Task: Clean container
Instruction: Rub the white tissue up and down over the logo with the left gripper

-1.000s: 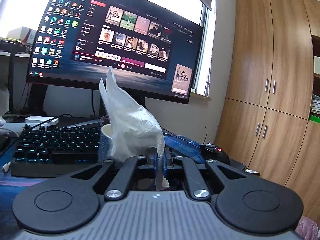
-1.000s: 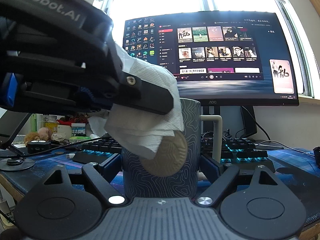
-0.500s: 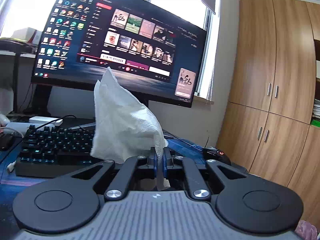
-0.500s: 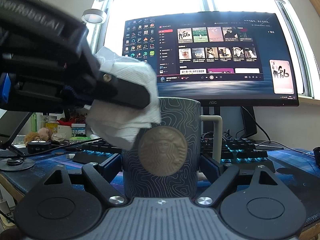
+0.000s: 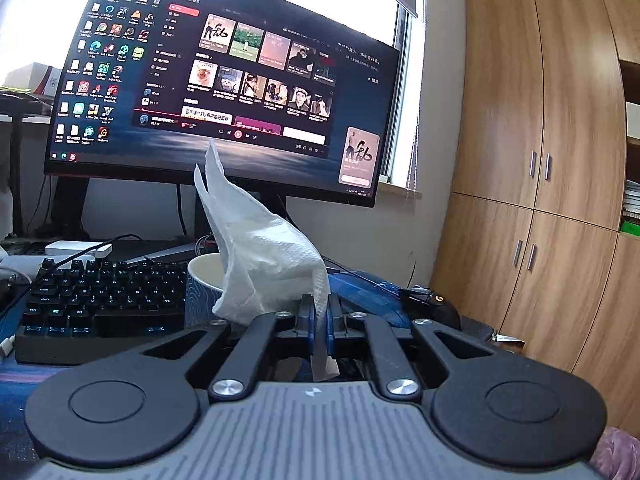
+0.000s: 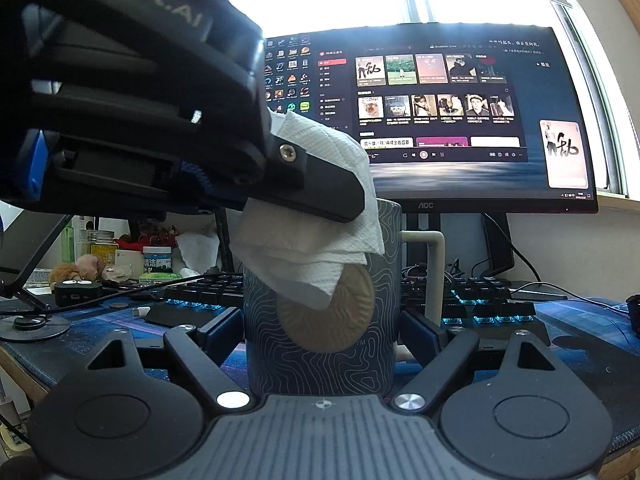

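Your mug is a dark blue-grey cup with a pale contour-line pattern, a round tan medallion on its front, a cream handle on its right side and a cream inside; it stands upright on the counter, in front of the backlit keyboard and the monitor. Your right gripper has its fingers spread wide around the mug, one against each side of its body, holding it. Your left gripper has its fingers pressed together, pinching a white paper towel that stands up in crumpled folds. Compared with half a second ago, the towel has come back down: then it hung above and to the left of the rim, and now it drapes over the mug's near wall and covers the top of the medallion, much as it did a second ago. The mug itself has not shifted. Your left gripper reaches in from the upper left of the right wrist view, tilted slightly downward over the rim, while your right one lies level.
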### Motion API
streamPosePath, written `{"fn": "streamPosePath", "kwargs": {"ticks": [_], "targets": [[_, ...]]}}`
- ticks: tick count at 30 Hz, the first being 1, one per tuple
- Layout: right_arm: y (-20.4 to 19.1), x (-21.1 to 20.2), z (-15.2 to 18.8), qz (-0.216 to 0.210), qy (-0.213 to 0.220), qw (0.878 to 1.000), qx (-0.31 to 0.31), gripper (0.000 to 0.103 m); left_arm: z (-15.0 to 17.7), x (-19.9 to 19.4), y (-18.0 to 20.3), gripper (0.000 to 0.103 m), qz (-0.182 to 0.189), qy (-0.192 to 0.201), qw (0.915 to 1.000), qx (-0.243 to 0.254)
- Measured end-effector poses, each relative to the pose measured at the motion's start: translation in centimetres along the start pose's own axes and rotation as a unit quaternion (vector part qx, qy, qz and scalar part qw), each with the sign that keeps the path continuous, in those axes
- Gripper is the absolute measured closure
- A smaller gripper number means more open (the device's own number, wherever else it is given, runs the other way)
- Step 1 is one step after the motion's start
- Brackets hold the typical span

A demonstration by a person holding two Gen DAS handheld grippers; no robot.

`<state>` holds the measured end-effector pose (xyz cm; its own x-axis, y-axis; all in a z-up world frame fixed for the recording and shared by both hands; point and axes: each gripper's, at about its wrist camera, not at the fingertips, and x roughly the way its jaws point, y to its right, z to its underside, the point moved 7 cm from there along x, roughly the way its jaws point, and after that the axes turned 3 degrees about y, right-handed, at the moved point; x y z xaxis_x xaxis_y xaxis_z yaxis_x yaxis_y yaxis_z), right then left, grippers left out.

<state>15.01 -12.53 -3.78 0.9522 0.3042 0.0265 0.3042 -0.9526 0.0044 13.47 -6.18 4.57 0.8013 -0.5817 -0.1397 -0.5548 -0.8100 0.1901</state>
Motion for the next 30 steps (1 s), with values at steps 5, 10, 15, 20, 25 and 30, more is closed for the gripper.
{"fn": "streamPosePath", "kwargs": {"ticks": [5,10,15,20,25,30], "targets": [[0.0,0.0,0.0,-0.001,0.001,1.0,0.0,0.015,0.0,0.2,0.3,0.096,-0.004,0.0,1.0,0.001],[0.0,0.0,0.0,-0.001,0.001,1.0,-0.001,0.015,-0.1,-0.2,-0.1,0.096,-0.009,0.001,1.0,-0.003],[0.0,0.0,0.0,-0.002,0.001,1.0,-0.002,0.015,-0.3,-0.9,-0.6,0.096,-0.016,0.004,0.9999,-0.004],[0.0,0.0,0.0,-0.002,0.001,1.0,-0.003,0.015,-0.2,-1.6,-1.4,0.096,-0.026,0.008,0.9995,-0.012],[0.0,-0.1,0.0,-0.001,0.001,1.0,-0.003,0.015,-0.2,-1.5,-1.3,0.096,-0.024,0.007,0.9996,-0.013],[-0.1,-0.1,0.0,-0.002,0.001,1.0,-0.003,0.015,-0.2,-1.1,-0.6,0.095,-0.013,0.01,0.9998,-0.01]]}}
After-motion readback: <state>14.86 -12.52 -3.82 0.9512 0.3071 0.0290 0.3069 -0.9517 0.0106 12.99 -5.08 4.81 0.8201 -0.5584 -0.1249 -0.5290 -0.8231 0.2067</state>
